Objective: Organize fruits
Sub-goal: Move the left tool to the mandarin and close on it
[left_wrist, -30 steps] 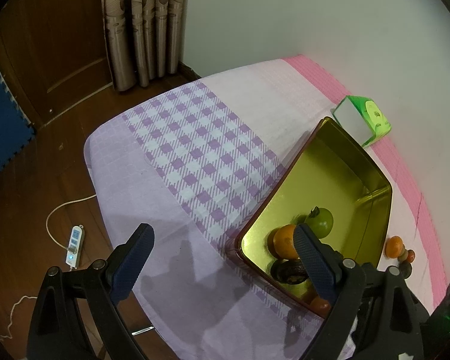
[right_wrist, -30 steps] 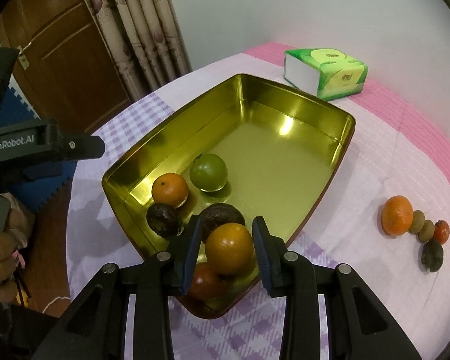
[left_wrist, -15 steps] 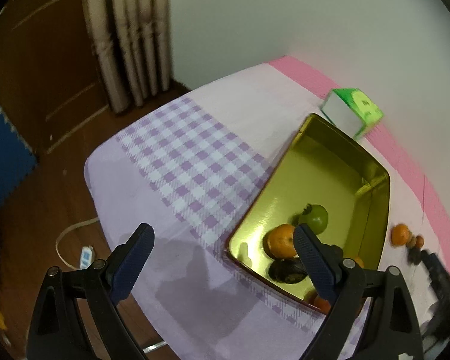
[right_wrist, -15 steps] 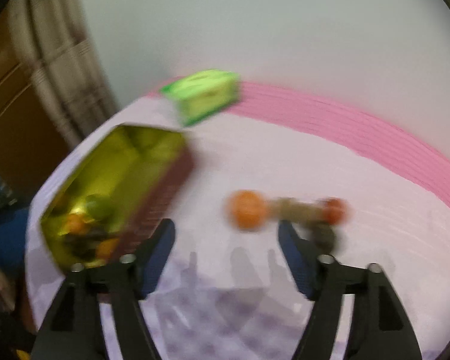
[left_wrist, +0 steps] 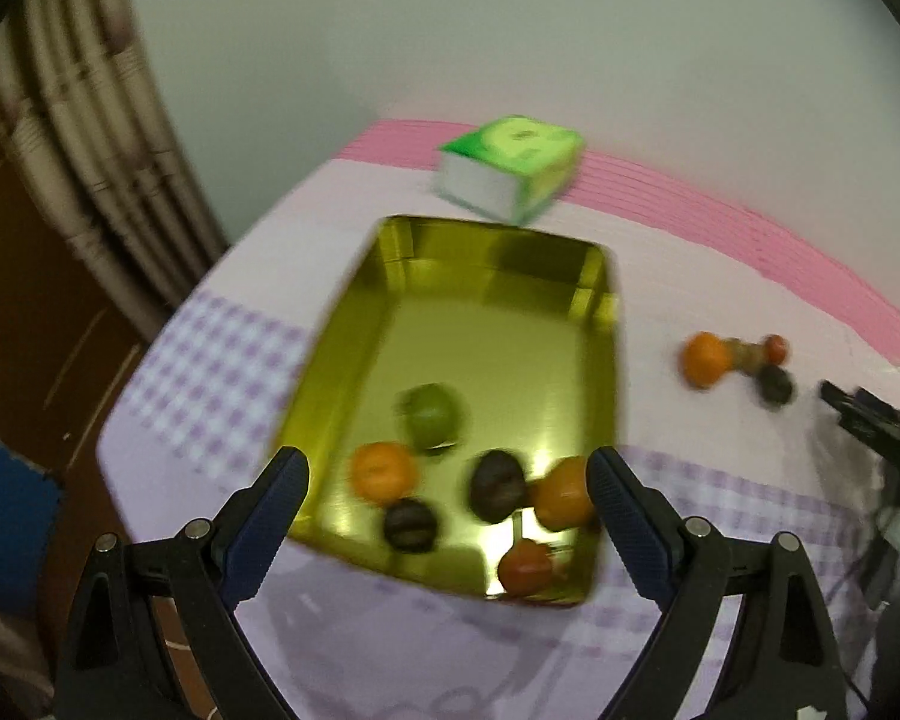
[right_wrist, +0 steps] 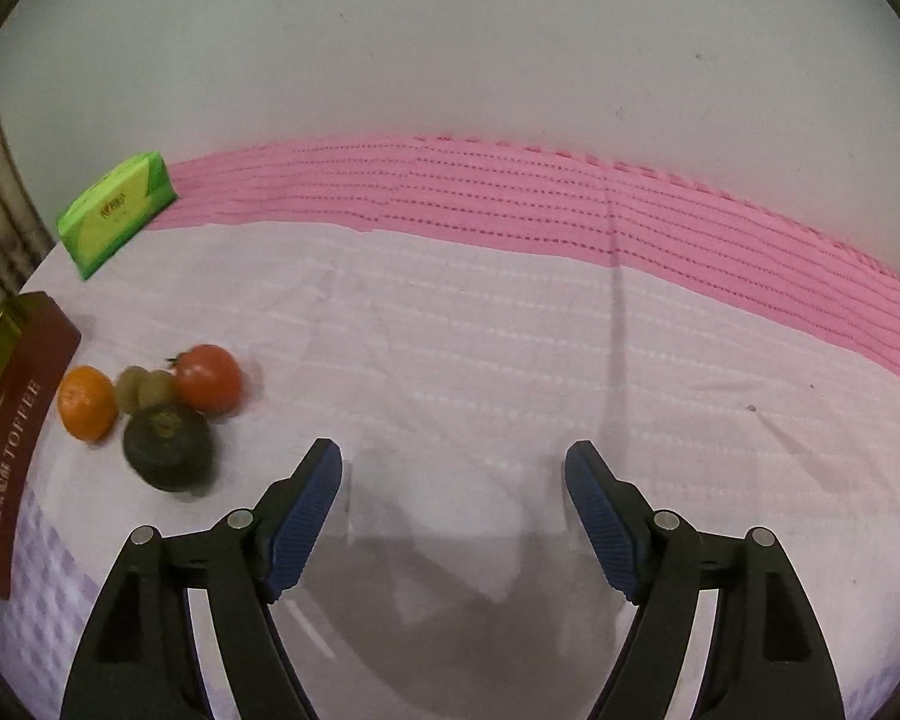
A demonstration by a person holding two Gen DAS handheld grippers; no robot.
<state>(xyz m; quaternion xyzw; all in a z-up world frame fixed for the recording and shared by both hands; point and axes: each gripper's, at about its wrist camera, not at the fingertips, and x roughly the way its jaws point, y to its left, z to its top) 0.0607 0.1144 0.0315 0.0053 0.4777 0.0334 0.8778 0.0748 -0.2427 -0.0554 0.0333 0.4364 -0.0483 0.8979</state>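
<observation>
A gold tin (left_wrist: 402, 276) with a dark red outside (right_wrist: 12, 420) holds a green fruit (left_wrist: 431, 416), two oranges (left_wrist: 384, 471), two dark fruits (left_wrist: 497, 485) and a small red fruit (left_wrist: 525, 566). My left gripper (left_wrist: 447, 492) is open and empty above the tin's near end. On the cloth right of the tin lie an orange (right_wrist: 86, 402), two small kiwis (right_wrist: 147, 389), a red tomato (right_wrist: 209, 378) and a dark avocado (right_wrist: 167, 447). My right gripper (right_wrist: 453, 492) is open and empty, to the right of that group.
A green tissue box (right_wrist: 114, 210) stands at the back near the wall and also shows in the left wrist view (left_wrist: 510, 165). A pink band (right_wrist: 570, 204) runs along the wall. Curtains and a wooden door are on the left, with floor below the table edge.
My right gripper let go of the orange in the tin, opened, and swung right to the loose fruit. My left gripper turned right, over the tin.
</observation>
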